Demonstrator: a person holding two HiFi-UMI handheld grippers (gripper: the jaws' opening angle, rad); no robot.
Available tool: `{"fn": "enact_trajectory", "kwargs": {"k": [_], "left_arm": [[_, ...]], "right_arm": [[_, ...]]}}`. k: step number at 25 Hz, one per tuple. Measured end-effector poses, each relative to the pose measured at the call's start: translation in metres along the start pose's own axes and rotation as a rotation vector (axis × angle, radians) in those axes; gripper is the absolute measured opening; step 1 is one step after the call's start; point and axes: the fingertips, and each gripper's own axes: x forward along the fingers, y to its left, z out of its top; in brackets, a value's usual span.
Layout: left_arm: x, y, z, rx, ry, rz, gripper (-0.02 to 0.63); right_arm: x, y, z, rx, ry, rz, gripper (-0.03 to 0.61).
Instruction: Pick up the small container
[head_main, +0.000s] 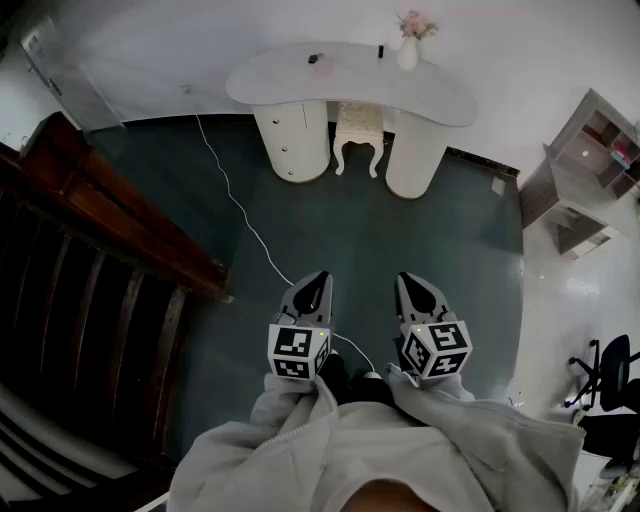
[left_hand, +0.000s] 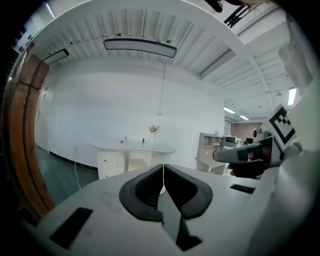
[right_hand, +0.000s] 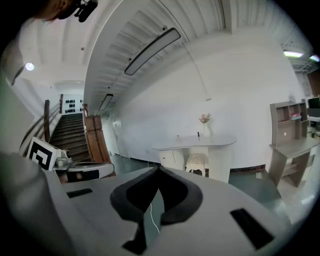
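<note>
A white curved desk (head_main: 290, 80) stands far ahead against the wall. On its top lie a small dark container (head_main: 315, 58), a second small dark item (head_main: 380, 50) and a white vase of pink flowers (head_main: 408, 48); both gripper views show the desk (left_hand: 115, 147) (right_hand: 220, 142) small and distant. My left gripper (head_main: 318, 280) and right gripper (head_main: 408, 281) are held side by side close to my body, high over the floor, pointing at the desk. Each has its jaws shut tip to tip with nothing between them, left gripper (left_hand: 163, 167) and right gripper (right_hand: 159, 169).
A dark wooden stair rail (head_main: 110, 220) runs along the left. A white cable (head_main: 245, 215) trails across the dark green floor (head_main: 430, 240) toward me. A white stool (head_main: 358, 130) sits under the desk. A shelf unit (head_main: 590, 170) and a black office chair (head_main: 605, 375) stand at the right.
</note>
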Motion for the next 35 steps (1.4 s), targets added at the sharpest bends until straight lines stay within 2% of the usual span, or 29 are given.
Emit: {"fn": "enact_trajectory", "kwargs": {"k": [6,11,18,28,35], "left_arm": [[-0.014,0.002,-0.003,0.005,-0.003,-0.014,0.017],[-0.022,0.004,-0.006,-0.002,-0.001,-0.016,0.017],[-0.019,0.024,-0.004,-0.006,-0.007,-0.015,0.017],[-0.007,0.055,0.001,0.036,0.002,-0.078,0.017],[-0.009,0.074,-0.015,0.023,0.039,-0.085,0.017]], "right_arm": [[-0.009,0.012,-0.007,0.011,-0.004,-0.007,0.049],[-0.012,0.013,-0.014,0.037,-0.004,-0.046,0.049],[0.001,0.019,-0.014,0.032,0.004,-0.069,0.049],[0.03,0.034,-0.008,0.043,-0.021,-0.112,0.049],[0.037,0.052,-0.018,0.042,-0.02,-0.119,0.049]]}}
